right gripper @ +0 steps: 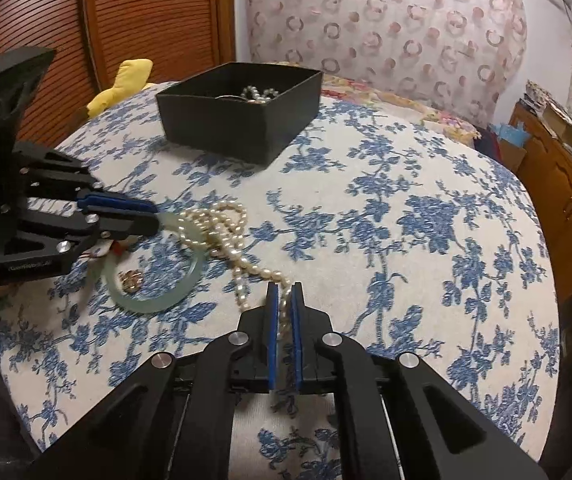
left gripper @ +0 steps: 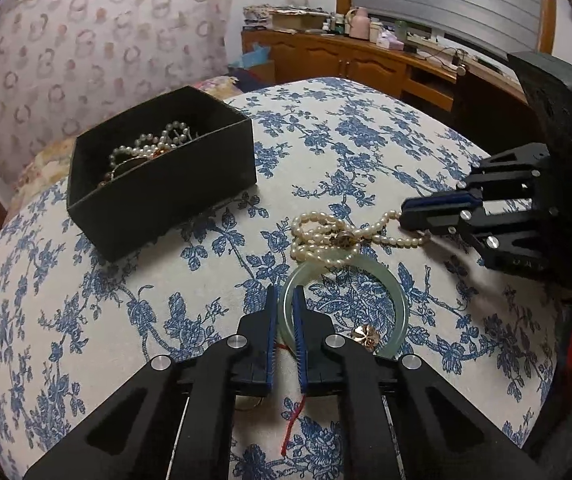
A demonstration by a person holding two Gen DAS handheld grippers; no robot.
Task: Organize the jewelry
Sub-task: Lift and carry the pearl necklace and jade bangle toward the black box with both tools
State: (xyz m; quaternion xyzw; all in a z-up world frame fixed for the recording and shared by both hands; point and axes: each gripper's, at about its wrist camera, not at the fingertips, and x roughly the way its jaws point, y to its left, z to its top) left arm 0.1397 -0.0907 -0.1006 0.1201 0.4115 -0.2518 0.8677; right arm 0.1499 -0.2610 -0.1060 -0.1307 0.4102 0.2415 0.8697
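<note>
A: Where does the pale green jade bangle [left gripper: 400, 300] lie?

B: On the blue-flowered white cloth [left gripper: 366, 152], beneath a loop of the white pearl necklace [left gripper: 326, 236]. The left gripper [left gripper: 284, 296] pinches its rim between blue pads.

A: And the right gripper [right gripper: 284, 300]?

B: Clamped on the necklace's near strand. A small gold ornament [left gripper: 364, 338] rests inside the bangle.

A: The black rectangular box [left gripper: 157, 176]?

B: Well apart, farther back, holding more pearls.

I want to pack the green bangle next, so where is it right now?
The green bangle lies flat on the floral cloth, gripped at its rim by the left gripper, with the pearl necklace draped over its far edge.
</note>
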